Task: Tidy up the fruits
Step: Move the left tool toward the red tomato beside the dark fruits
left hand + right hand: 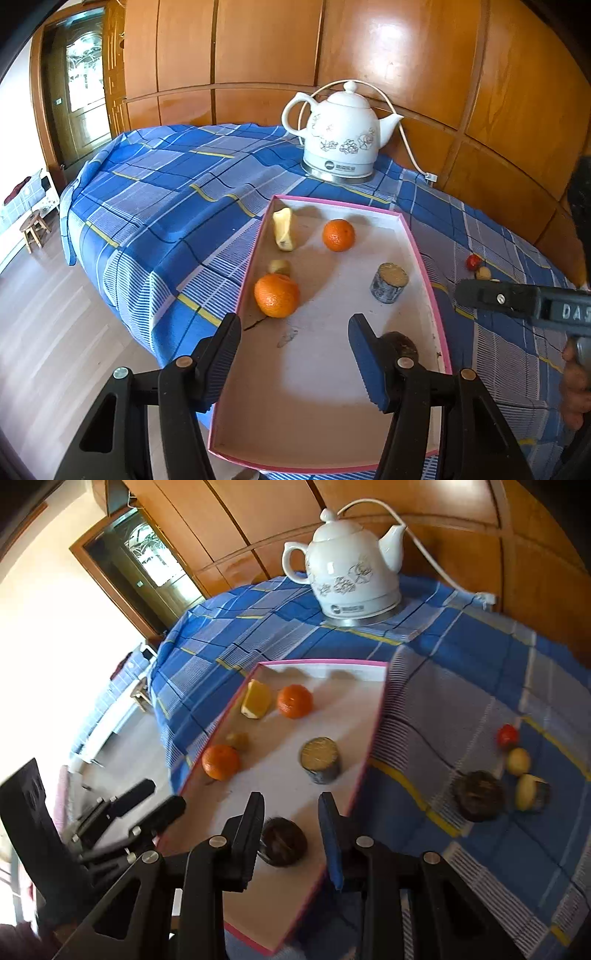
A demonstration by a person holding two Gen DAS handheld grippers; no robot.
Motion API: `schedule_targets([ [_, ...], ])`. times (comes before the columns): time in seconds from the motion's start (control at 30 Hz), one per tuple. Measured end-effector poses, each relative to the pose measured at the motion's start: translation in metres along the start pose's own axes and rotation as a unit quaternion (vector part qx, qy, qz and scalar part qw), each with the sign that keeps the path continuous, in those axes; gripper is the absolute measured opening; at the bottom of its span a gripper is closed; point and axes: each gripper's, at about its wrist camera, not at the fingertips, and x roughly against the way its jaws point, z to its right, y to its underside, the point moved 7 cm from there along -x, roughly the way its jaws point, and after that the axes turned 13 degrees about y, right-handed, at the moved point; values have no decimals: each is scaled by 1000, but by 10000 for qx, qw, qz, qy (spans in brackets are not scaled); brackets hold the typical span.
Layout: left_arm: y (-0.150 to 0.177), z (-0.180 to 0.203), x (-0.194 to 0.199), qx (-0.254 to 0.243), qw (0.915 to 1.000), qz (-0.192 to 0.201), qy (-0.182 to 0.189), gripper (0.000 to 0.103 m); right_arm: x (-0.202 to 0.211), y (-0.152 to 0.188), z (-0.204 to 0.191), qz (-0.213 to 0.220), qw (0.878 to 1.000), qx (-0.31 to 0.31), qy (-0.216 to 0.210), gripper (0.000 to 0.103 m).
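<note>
A shallow white tray with a pink rim [424, 273] [373, 738] lies on the blue plaid cloth. In it are two oranges [276, 295] [338, 235], a yellow fruit wedge [284, 229], a small brownish fruit [279, 266] and a grey cylinder with a tan top [388, 282]. My right gripper [291, 812] stands open over the tray's near right part. A dark brown round fruit [283, 842] rests on the tray floor between its jaws, with a gap to the blue pad. My left gripper [293, 343] is open and empty above the tray's near end.
A white floral kettle [341, 138] with its cord stands behind the tray by the wooden wall. On the cloth to the right lie a red fruit [507, 734], a small yellow fruit [518, 761], a dark round fruit [479, 795] and a yellow-ended cylinder [532, 792].
</note>
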Motion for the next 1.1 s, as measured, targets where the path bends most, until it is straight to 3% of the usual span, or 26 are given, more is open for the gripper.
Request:
schedule_targets([
  [0.3, -1, 19, 0, -211, 9997, -42, 92, 62, 18, 25, 38, 64, 9984, 112, 549, 30],
  [0.77, -2, 61, -10, -698, 9963, -244, 444, 62, 46, 45, 140, -21, 9893, -245, 1439, 30],
  [1.03, -13, 104, -24, -1063, 9894, -438, 884, 61, 51, 56, 205, -37, 9801, -675, 1868, 30],
  [1.1, -17, 118, -29, -1124, 9864, -526, 1081, 56, 49, 60, 217, -58, 9789, -841, 1863, 30],
])
